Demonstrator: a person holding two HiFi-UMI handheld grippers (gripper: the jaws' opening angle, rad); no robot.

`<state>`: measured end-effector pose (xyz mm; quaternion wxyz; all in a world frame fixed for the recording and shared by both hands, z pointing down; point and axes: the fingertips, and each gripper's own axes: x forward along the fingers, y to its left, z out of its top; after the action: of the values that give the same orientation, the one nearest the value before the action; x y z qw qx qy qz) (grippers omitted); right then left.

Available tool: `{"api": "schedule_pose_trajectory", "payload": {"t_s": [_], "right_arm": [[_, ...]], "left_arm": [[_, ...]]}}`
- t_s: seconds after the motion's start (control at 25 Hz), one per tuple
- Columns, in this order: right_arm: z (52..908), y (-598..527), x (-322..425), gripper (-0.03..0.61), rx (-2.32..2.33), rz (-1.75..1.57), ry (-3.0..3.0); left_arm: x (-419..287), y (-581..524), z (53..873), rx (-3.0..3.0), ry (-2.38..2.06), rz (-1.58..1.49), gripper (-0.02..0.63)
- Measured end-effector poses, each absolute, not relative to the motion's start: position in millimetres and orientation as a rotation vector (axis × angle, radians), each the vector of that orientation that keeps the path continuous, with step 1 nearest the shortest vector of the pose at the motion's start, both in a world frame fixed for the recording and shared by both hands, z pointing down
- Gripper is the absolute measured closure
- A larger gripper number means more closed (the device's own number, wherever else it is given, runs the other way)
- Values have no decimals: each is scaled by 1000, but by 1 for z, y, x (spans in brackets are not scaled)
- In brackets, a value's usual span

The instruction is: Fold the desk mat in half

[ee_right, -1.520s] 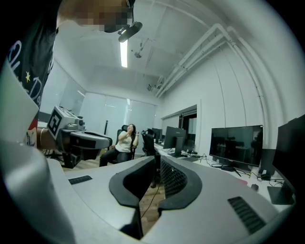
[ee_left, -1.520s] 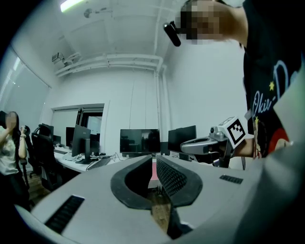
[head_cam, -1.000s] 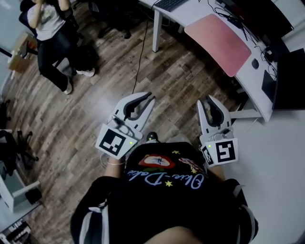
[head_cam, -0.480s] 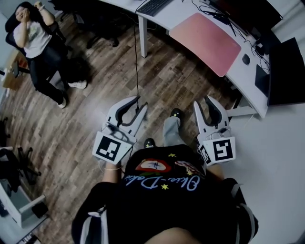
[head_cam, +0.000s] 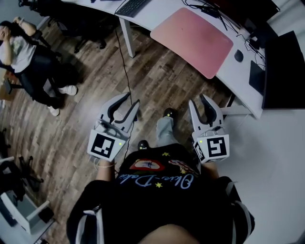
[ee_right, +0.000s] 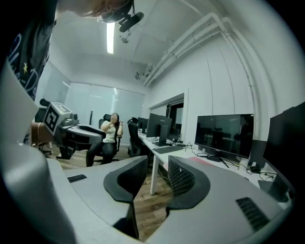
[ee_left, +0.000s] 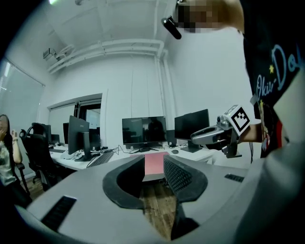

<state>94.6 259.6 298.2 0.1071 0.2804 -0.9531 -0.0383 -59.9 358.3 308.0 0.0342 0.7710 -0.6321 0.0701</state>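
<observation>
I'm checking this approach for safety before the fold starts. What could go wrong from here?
1. A black cable hangs from the desk to the floor just ahead of the left gripper; a foot or the gripper could snag it.
2. Cables and a mouse lie beside the pink desk mat; folding might drag them.
The jaws of the left gripper and the right gripper are opening, with nothing between them.

Blk tee (head_cam: 162, 205), lower ctr, w/ pale cursive print, yellow stars, red-green badge; white stripes on sleeves (head_cam: 90, 224); grey trouser leg (head_cam: 164, 131), blk shoes (head_cam: 169, 112).
</observation>
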Motion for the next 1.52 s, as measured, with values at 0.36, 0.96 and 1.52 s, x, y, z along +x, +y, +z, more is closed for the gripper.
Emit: {"api": "schedule_pose_trajectory", "payload": {"t_s": [0.36, 0.96, 1.52], "right_arm": [[316, 186, 115, 448, 892, -203, -2683], [348, 70, 168, 425, 947, -112, -2638], [386, 33, 159, 385, 800, -204, -2548]], "left_arm": [[-54, 270, 326, 2386, -1886, 269, 490], [-40, 143, 354, 2363, -1943, 615, 429], [-52, 89, 411, 2248, -1939, 1096, 370]]}}
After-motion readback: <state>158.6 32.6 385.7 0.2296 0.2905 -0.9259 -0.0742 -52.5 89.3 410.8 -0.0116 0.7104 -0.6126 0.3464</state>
